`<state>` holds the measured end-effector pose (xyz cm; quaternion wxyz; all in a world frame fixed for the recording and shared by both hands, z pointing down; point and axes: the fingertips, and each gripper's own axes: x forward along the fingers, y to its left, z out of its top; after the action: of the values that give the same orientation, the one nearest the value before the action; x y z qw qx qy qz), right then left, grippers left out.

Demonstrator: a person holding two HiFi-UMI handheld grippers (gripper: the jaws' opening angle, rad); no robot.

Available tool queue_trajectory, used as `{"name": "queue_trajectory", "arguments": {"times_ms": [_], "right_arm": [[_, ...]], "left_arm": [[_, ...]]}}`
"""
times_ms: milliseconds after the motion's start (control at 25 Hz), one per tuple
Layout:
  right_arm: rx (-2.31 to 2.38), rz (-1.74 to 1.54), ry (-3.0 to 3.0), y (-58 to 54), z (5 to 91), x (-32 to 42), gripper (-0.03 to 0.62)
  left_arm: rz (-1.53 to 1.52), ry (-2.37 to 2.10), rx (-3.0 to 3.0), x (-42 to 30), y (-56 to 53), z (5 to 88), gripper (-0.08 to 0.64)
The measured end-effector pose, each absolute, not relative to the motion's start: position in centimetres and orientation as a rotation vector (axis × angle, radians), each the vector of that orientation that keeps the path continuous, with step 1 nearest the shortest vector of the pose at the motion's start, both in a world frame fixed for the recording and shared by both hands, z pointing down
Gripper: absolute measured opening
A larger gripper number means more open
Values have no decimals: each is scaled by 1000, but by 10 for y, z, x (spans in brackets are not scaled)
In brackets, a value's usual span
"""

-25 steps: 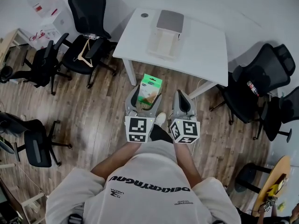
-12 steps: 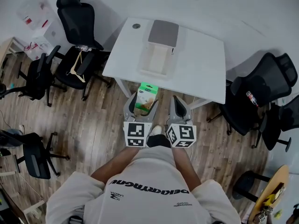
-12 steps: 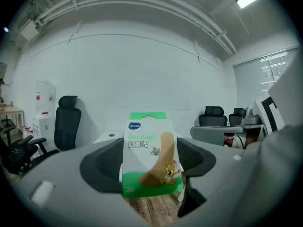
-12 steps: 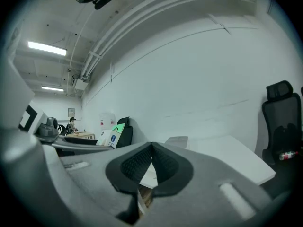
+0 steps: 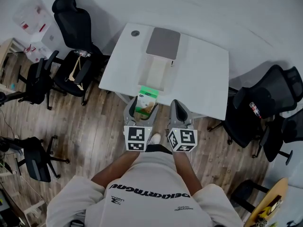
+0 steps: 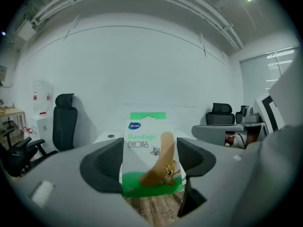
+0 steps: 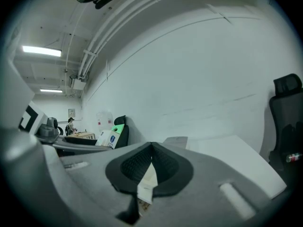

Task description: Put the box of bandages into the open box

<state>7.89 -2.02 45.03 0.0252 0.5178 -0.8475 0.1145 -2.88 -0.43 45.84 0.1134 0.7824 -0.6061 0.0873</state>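
Observation:
The bandage box [image 5: 145, 101], green and white with a cartoon plaster on it, stands upright between the fingers of my left gripper [image 5: 140, 109], which is shut on it. In the left gripper view the bandage box [image 6: 149, 155] fills the gap of the left gripper [image 6: 147, 162]. The open box [image 5: 156, 73], a pale tray with its grey lid [image 5: 163, 43] folded back, lies on the white table [image 5: 203, 74] just beyond the bandage box. My right gripper [image 5: 177, 112] hangs shut and empty beside the left one, at the table's near edge. The right gripper [image 7: 150, 167] shows its pads touching.
Black office chairs [image 5: 75, 65] stand left of the table and more chairs [image 5: 265, 103] to the right. A small round cap [image 5: 135, 33] sits at the table's far left corner. Wooden floor [image 5: 94, 126] lies below. A water dispenser [image 5: 33, 27] is at far left.
The person has stepped toward the table, which now lies closer under both grippers. The bandage box has come from over the floor to the table's near edge, still held.

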Motion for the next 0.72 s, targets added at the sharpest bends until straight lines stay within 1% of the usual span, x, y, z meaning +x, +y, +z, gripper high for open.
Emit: {"name": "queue_trajectory", "arguments": {"times_ms": [360, 720], "right_arm": [[1585, 388, -2613, -44, 451, 88, -3], [1584, 405, -2600, -56, 454, 74, -2]], "left_arm": [[285, -1794, 2256, -25, -31, 463, 364], [312, -1761, 2261, -33, -43, 467, 364]]}}
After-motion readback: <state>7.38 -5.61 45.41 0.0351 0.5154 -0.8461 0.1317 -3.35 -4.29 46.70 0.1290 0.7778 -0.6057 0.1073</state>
